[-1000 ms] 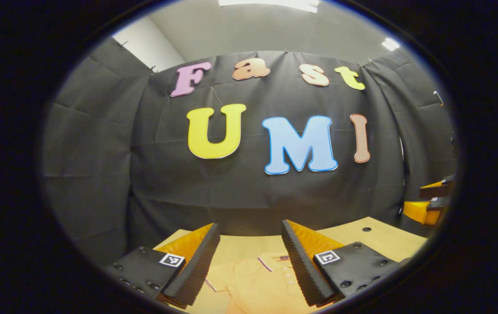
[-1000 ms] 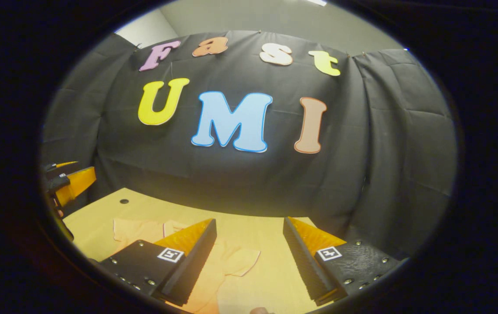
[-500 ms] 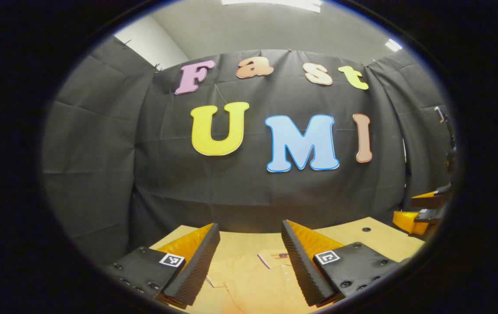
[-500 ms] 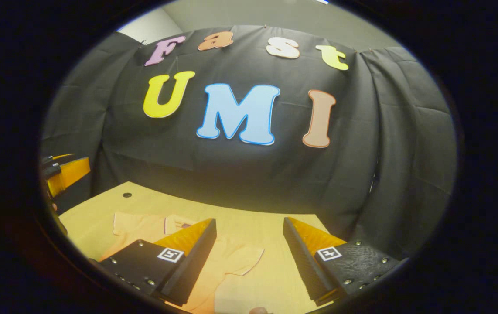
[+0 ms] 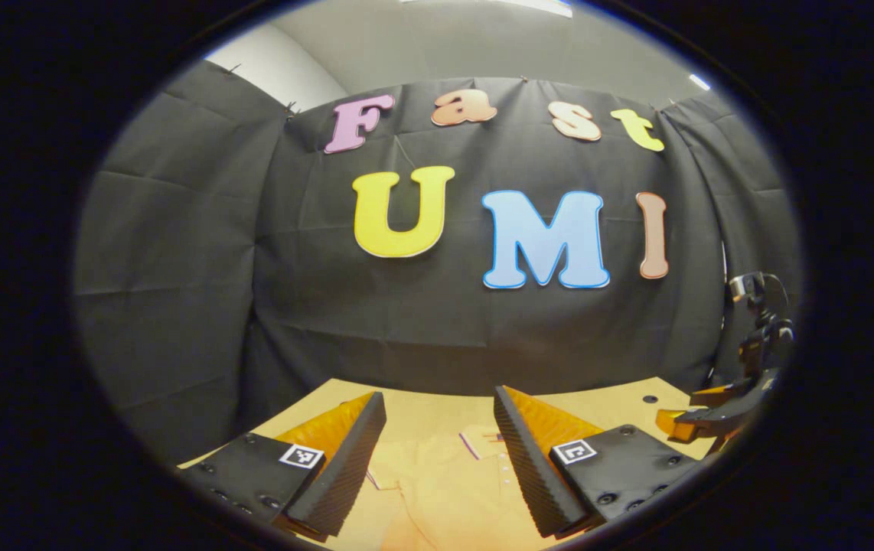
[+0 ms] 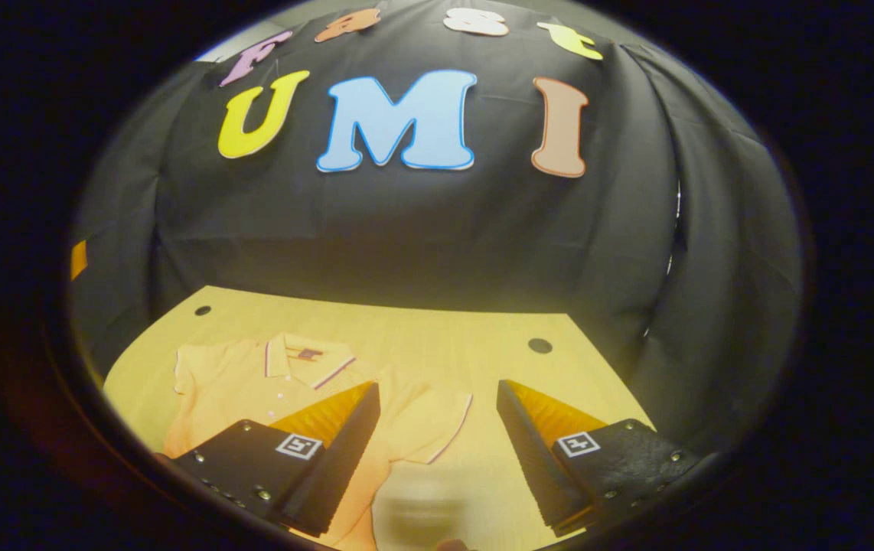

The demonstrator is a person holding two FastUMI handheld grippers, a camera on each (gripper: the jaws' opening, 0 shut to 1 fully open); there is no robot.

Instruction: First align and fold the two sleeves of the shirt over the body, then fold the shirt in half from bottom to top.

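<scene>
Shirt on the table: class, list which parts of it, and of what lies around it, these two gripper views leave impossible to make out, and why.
- Shirt hem and lower body: right gripper view, cut off by the bottom edge and hidden behind the right gripper.
- Patch on the table between the fingers: right gripper view, blurred.
- Sleeves: left gripper view, hidden behind the left gripper.
- Collar tag: left gripper view, too small.
</scene>
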